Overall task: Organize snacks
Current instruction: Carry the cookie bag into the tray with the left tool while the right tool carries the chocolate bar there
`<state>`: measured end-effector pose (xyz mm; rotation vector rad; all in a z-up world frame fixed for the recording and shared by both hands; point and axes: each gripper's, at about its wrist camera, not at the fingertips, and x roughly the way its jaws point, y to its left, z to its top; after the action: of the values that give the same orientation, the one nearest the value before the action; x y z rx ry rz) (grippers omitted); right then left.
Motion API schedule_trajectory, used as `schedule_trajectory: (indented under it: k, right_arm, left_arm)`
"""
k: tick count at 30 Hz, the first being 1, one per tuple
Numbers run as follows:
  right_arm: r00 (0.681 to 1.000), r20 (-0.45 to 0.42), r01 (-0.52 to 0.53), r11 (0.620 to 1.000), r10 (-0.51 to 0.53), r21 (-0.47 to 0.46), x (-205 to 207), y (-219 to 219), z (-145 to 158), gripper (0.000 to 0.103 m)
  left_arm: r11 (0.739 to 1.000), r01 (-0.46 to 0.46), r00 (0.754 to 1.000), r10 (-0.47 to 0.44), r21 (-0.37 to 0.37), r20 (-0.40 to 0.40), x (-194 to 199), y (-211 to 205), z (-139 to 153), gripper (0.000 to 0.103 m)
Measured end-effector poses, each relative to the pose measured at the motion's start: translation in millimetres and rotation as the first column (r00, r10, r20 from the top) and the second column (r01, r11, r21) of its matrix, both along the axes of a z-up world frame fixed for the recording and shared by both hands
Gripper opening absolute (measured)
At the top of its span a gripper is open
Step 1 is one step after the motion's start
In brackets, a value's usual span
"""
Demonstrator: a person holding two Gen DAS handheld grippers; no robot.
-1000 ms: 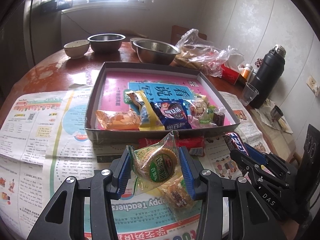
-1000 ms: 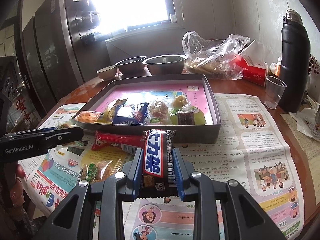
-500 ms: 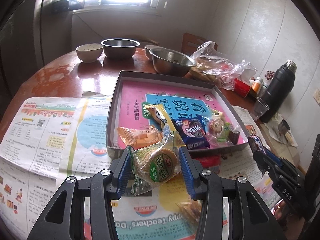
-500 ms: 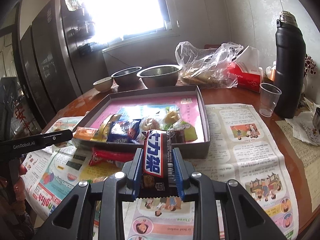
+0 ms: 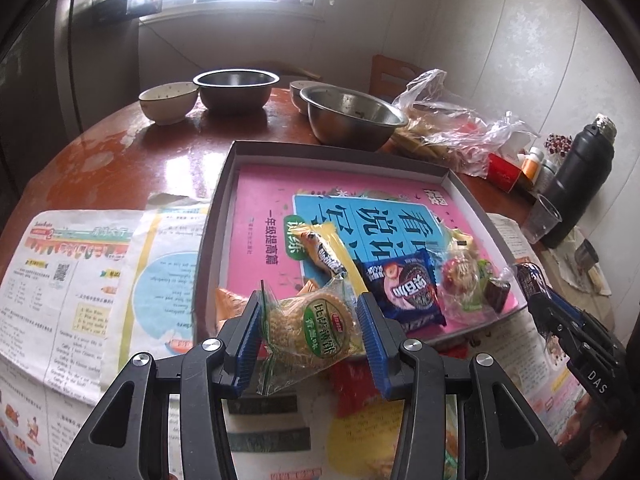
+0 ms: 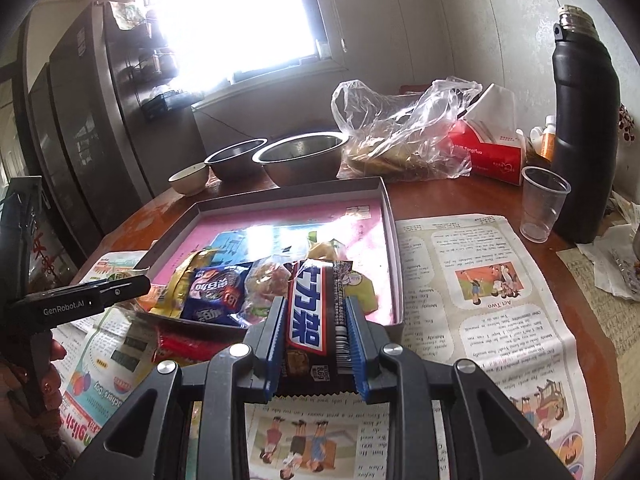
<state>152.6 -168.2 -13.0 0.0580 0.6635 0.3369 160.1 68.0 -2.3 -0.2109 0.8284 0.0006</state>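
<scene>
My left gripper [image 5: 310, 316] is shut on a clear packet of round biscuits [image 5: 310, 330] with a green label, held over the near wall of the grey box lid [image 5: 216, 208]. In the right wrist view my right gripper [image 6: 316, 320] is shut on a chocolate bar [image 6: 314, 308] with a blue and white wrapper, at the lid's near wall [image 6: 394, 248]. Several snacks lie along the lid's near side, among them a blue cookie pack [image 5: 404, 288] and a yellow packet [image 5: 324, 248]. A red packet [image 6: 188, 346] lies on the newspaper in front of the lid.
Newspaper [image 5: 72, 280] covers the round wooden table. Behind the lid stand steel bowls [image 5: 352, 118], a ceramic bowl [image 5: 168, 102] and a plastic bag [image 5: 448, 128]. A black flask [image 6: 584, 136], a plastic cup [image 6: 542, 204] and a red tissue box [image 6: 486, 152] are at right.
Both grippers have moved forward toward the box lid, each carrying its snack. The biscuit packet now hangs over the lid's near wall, and the chocolate bar has reached it.
</scene>
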Motion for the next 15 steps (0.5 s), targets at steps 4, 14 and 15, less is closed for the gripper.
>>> schedule_trajectory:
  k: [4,14,15]
  right_arm:
    - [1.0,-0.007,0.005,1.0,-0.005,0.001,8.4,0.0,-2.5,0.029]
    - [1.0,-0.02,0.019,1.0,-0.02,-0.002,27.6,1.5,-6.5,0.029]
    - [1.0,-0.021,0.02,1.0,-0.02,-0.004,29.4,2.2,-6.8,0.029]
  left_arm:
    - [1.0,0.005,1.0,-0.005,-0.002,-0.01,9.5,-1.4,-4.7,0.048]
    - [1.0,0.013,1.0,-0.014,-0.012,-0.014,22.2,-3.4,-8.8,0.046]
    - [1.0,0.015,1.0,-0.016,-0.012,-0.015,22.7,-3.9,-9.5,0.046]
